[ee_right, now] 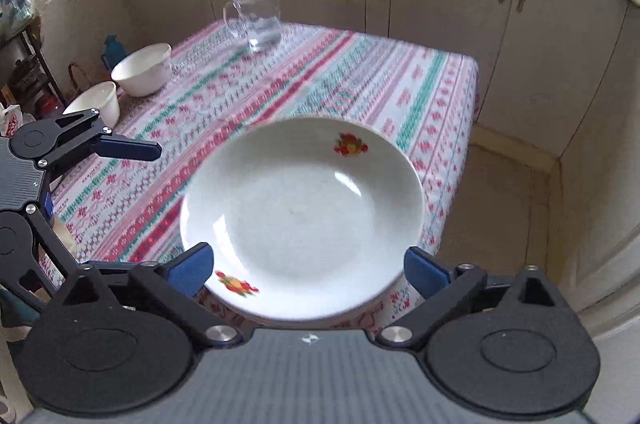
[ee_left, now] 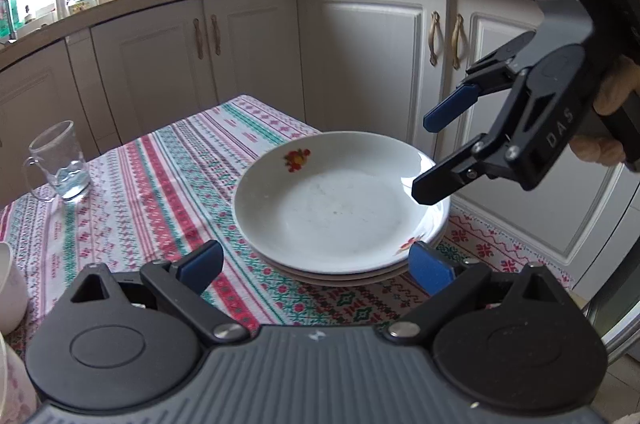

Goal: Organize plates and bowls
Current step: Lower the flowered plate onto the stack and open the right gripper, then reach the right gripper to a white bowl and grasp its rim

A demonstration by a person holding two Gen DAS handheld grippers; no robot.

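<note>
Kitchen bench with patterned tablecloth [ee_left: 168, 184]: stacked white plates [ee_left: 340, 200] sit nested near its corner, evidently already gathered. Right gripper [ee_left: 428, 156] hovers beside the stack's rim, jaws wide, empty; left gripper [ee_left: 316, 264] likewise open, empty. Two white bowls [ee_right: 142, 68] lie well apart from the stack, unstacked.

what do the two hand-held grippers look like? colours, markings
Both hand-held grippers, left and right, match: black angular linkage arms, blue finger pads, silver pivot screws, ribbed grey body. The right one's side reads "DAS", with a green light on top.
</note>
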